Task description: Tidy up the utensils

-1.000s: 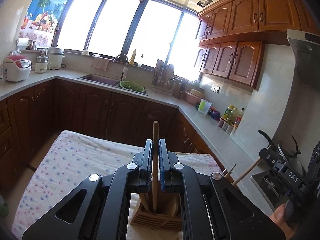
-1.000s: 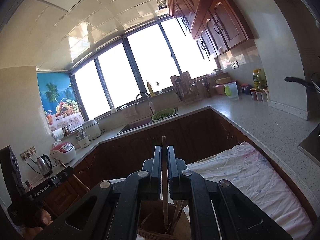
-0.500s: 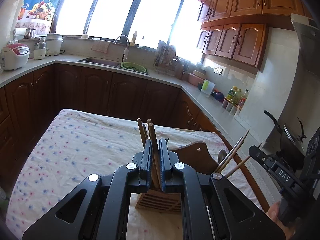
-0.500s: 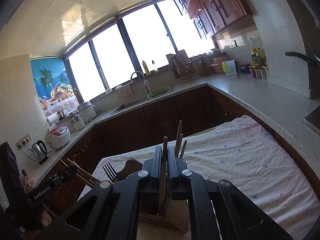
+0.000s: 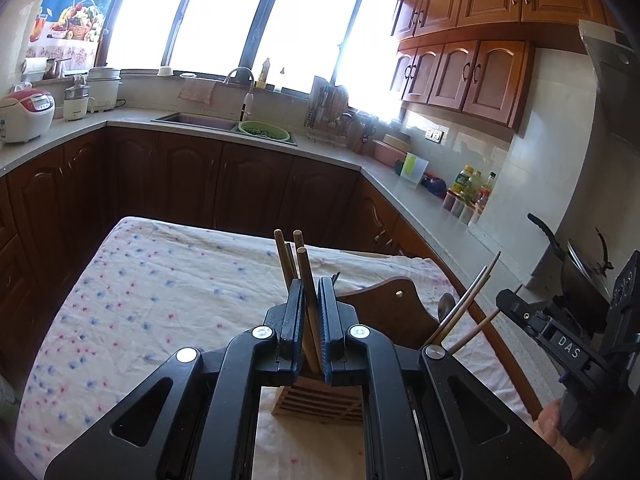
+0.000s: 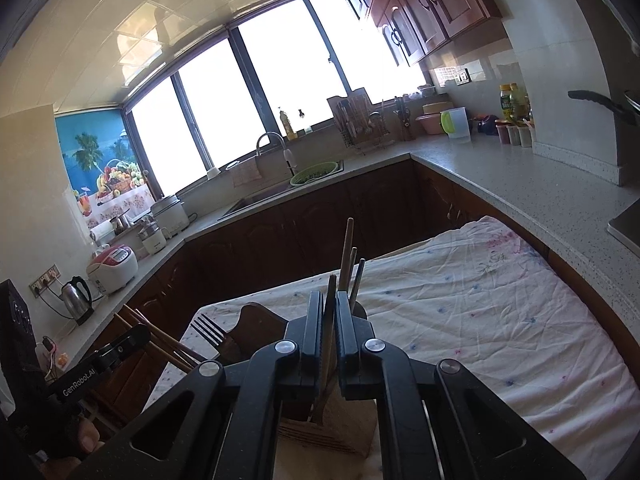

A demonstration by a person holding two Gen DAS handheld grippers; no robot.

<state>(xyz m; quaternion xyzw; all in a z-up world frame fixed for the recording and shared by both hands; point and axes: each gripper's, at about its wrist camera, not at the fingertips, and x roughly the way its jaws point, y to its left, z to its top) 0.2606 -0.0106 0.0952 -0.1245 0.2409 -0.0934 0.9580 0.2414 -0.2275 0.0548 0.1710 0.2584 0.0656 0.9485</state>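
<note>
My left tool pinches one chopstick, my right tool another, both tips inside the wooden holder on the cloth-covered surface. Releasing crookedly could tip the light holder or snag neighbouring sticks.

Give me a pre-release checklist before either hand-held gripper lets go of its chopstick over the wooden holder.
1. Left hand-held gripper shut on its chopstick: ok.
2. Right hand-held gripper shut on its chopstick: ok.
3. Both chopsticks' lower ends inside the wooden holder: ok; each runs down into it.
4. Lower ends resting on the holder's bottom: cannot tell, hidden.
5. Holder standing flat on the flowered cloth: ok.
6. Room among the chopsticks already standing in the holder: cannot tell; the inside is hidden.
</note>
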